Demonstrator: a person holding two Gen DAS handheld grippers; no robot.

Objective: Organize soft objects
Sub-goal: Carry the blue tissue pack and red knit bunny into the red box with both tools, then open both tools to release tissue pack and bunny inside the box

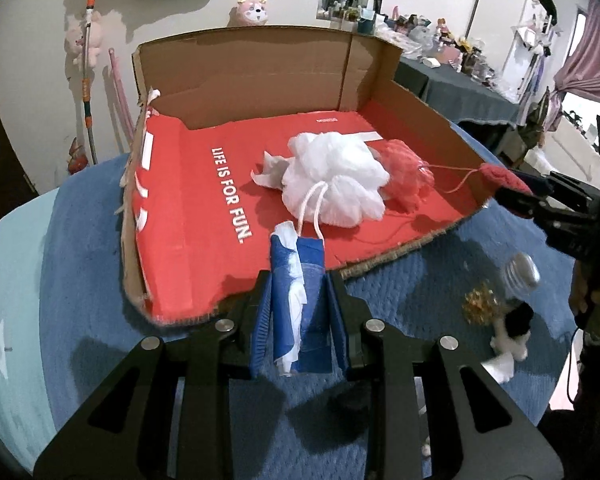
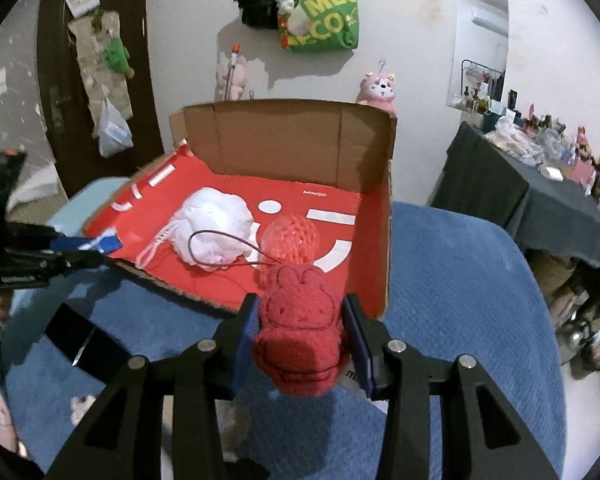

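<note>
Between your left gripper's [image 1: 300,276] jaws sits a blue-and-white tissue pack [image 1: 296,304], clamped lengthwise so it should slide over the box's [image 1: 432,236] torn front edge. Your right gripper [image 2: 300,320] squeezes a red knitted bunny [image 2: 298,332] by its sides, poised just outside that edge. Inside already lie the white bath pouf [image 1: 336,184] and the red pouf [image 2: 292,240], touching.

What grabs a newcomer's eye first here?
The open cardboard box with its bright red floor, resting on the blue blanket, holding a white mesh pouf beside a pink one. Next, the right gripper clamping a red knitted bunny at the box's near edge, and the left gripper clamping a blue-and-white packet.
</note>
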